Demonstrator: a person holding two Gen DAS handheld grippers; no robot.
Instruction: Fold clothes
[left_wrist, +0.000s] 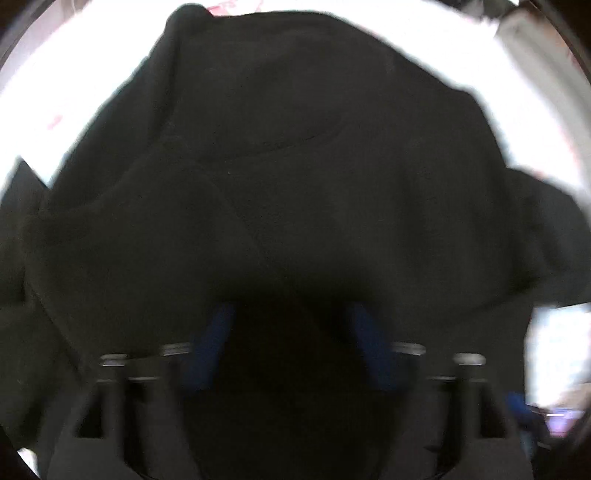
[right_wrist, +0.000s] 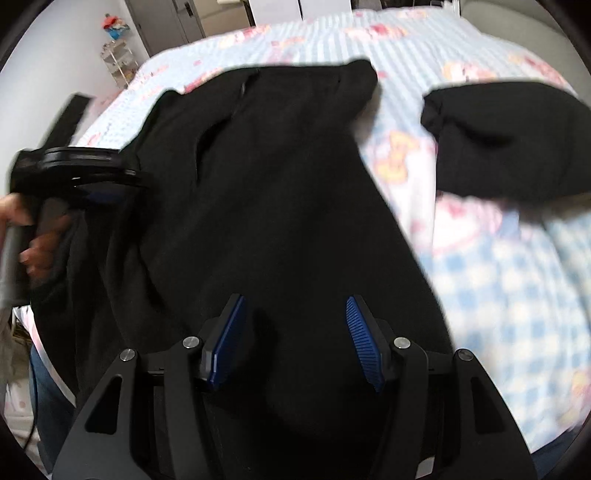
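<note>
Black knit garment (right_wrist: 280, 192) lies lengthwise on the checked floral bedspread (right_wrist: 498, 280), running straight ahead of both grippers. Right gripper (right_wrist: 295, 332) and left gripper (left_wrist: 291, 332) both hover over its near end, blue-padded fingers apart, nothing clamped.

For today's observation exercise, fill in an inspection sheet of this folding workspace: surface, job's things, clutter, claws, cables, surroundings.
Surface: bed sheet, blue-checked with pink prints.
Job's things: black garment spread out; second black piece lying apart to its right.
Clutter: nothing seen.
Claws: right claw open above the garment; left claw open, blurred, over the same dark fabric.
Cables: thin dark cable at lower left.
Surroundings: wire rack, grey door.
</note>
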